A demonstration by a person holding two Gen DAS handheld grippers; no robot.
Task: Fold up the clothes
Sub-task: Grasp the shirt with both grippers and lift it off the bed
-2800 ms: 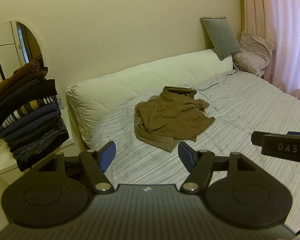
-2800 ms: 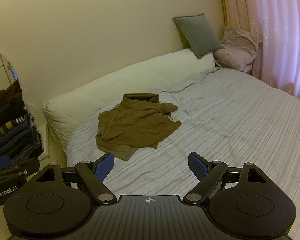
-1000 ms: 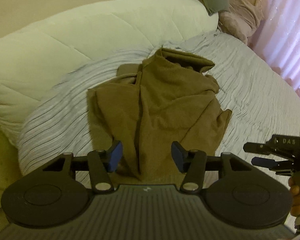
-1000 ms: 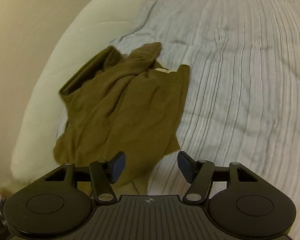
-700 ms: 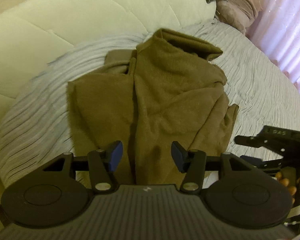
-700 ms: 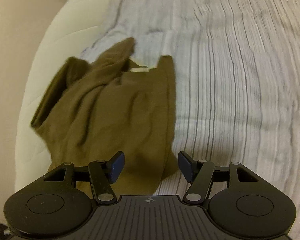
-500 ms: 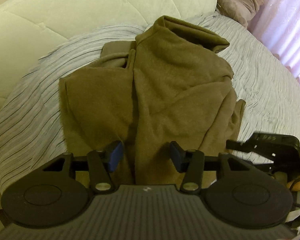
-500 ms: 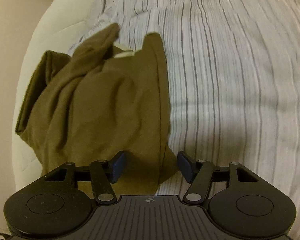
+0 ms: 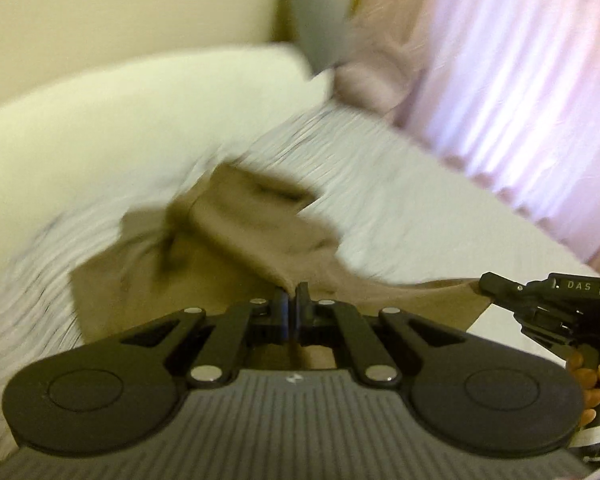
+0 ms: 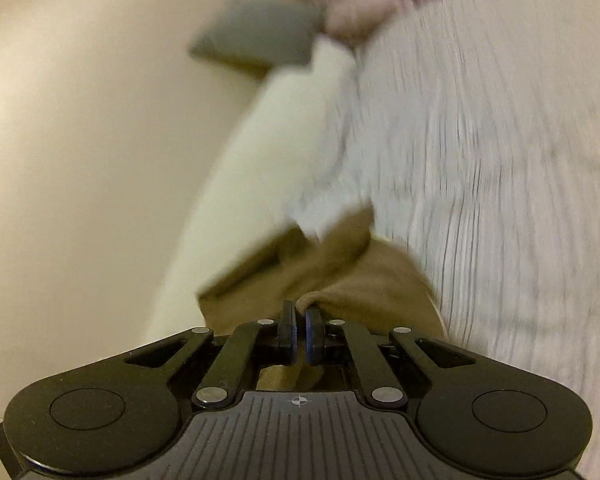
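Both tongs — left (image 9: 291, 296), right (image 10: 300, 312) — wide apart before, now clamp the brown garment's (image 9: 235, 232) lifted edge.

Soft matt brown cloth garment (image 9: 235, 248) on ribbed striped fabric bedspread (image 9: 400, 184); matt black plastic left tool (image 9: 291, 300).

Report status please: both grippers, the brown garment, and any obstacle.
Left gripper shut on brown garment edge. Right gripper shut on it too. Garment partly lifted off striped bed. Views blurred; nothing seen blocking.
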